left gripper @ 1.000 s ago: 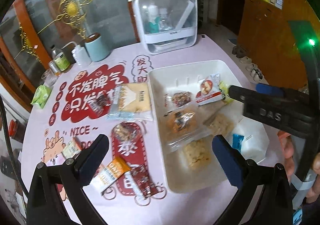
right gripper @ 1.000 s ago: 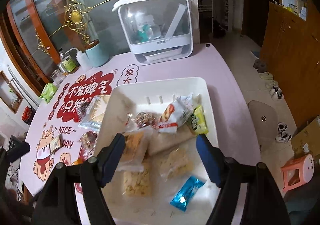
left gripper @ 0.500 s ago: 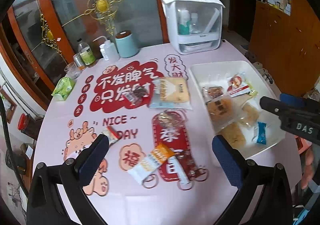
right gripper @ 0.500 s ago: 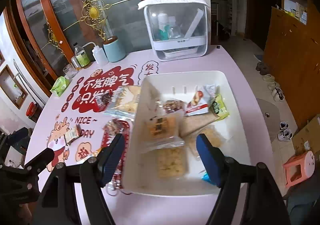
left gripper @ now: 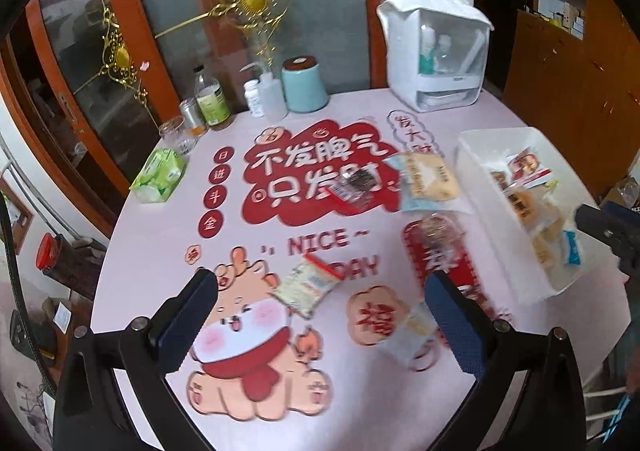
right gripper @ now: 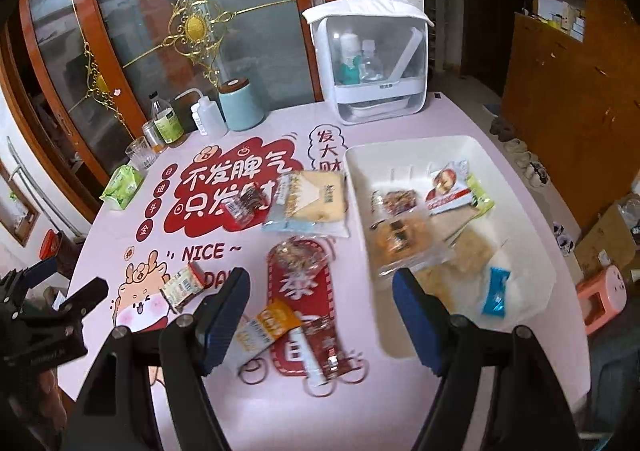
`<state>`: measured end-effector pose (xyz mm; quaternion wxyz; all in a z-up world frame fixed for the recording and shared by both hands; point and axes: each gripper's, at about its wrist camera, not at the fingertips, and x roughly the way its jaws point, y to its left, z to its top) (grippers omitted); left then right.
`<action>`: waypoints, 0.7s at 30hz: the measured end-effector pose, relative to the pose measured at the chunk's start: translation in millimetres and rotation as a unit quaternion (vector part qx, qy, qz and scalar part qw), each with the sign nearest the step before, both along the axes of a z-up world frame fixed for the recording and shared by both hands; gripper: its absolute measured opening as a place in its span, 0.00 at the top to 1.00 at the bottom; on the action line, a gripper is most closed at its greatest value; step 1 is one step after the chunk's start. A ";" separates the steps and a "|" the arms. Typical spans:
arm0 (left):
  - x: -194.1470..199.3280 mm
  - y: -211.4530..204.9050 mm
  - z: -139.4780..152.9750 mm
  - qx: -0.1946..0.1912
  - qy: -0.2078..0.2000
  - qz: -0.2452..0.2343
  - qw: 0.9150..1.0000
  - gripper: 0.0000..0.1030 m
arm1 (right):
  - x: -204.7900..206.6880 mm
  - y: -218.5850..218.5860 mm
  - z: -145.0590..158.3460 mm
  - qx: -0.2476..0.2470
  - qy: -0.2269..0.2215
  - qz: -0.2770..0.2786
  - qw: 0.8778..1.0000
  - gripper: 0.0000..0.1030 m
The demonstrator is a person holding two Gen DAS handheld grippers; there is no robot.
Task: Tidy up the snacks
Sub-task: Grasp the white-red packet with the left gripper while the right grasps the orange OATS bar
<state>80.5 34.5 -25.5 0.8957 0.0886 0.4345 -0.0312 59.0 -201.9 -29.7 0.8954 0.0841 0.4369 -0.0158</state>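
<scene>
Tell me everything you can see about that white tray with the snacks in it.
The white tray is a shallow rectangular bin, apparently smooth plastic, with low walls and rounded corners. It sits flat on the right side of the pink tablecloth, open at the top. Several wrapped snacks lie loosely inside: a red-and-white packet, clear-wrapped pastries, and a small blue packet near the front. A large yellow packet lies on the table just left of it. Neither hand-held gripper touches it.

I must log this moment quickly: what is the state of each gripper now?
Left gripper: open, holding nothing.
Right gripper: open, holding nothing.
</scene>
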 end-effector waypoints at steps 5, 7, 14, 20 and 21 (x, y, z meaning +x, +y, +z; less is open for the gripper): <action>21.1 46.9 -17.7 -0.006 0.015 0.002 1.000 0.00 | -2.2 30.4 -20.4 0.000 0.027 -0.021 0.999 0.28; 30.5 61.2 -26.7 -0.009 0.023 0.001 1.000 0.01 | -0.9 42.7 -32.3 -0.001 0.041 -0.023 0.999 0.28; 58.3 88.3 -64.3 -0.011 0.062 -0.023 0.998 0.01 | 8.1 69.9 -73.2 0.011 0.084 -0.032 0.996 0.28; 80.2 86.5 -103.1 -0.007 0.105 -0.053 0.993 0.01 | 16.1 80.2 -113.5 0.041 0.129 -0.047 0.990 0.28; 82.7 85.3 -108.2 -0.007 0.111 -0.057 0.992 0.00 | 18.0 81.3 -122.0 0.046 0.140 -0.052 0.988 0.28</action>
